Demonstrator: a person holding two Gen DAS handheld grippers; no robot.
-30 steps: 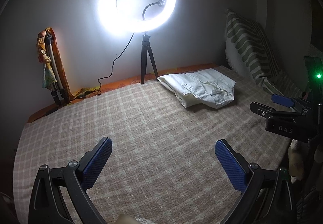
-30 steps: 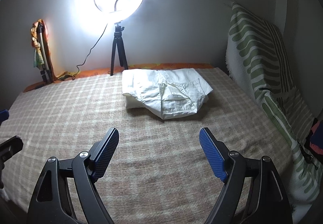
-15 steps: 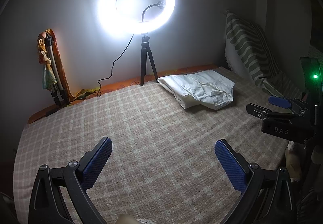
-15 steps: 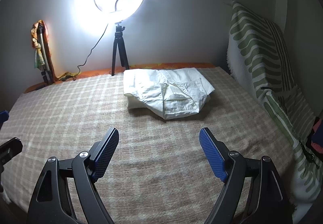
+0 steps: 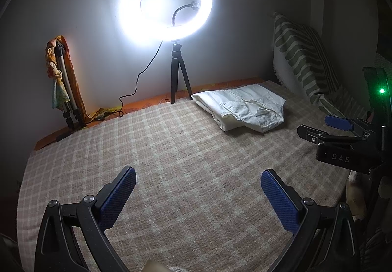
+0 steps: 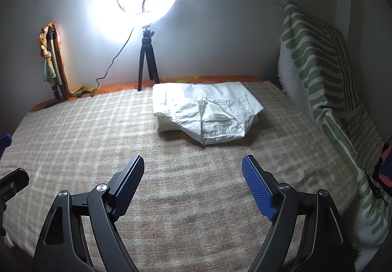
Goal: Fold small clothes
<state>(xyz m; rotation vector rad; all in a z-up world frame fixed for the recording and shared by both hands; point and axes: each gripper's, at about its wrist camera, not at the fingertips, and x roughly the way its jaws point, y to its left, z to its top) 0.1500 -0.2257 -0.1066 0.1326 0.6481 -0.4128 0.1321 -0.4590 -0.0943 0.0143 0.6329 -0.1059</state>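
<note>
A folded white garment lies on the checked bedspread at the far right of the bed; it also shows in the right wrist view straight ahead. My left gripper is open and empty, held above the near part of the bed, well short of the garment. My right gripper is open and empty, also above the near bed, with the garment a good distance ahead. The right gripper shows from the side in the left wrist view at the right edge.
A lit ring light on a black tripod stands at the back wall, its cable trailing left. A folded tripod with orange cloth leans at the back left. A green-striped white cushion lines the right wall.
Both grippers have drawn back a little from the garment, so it looks slightly farther away. Both stay open and empty.
</note>
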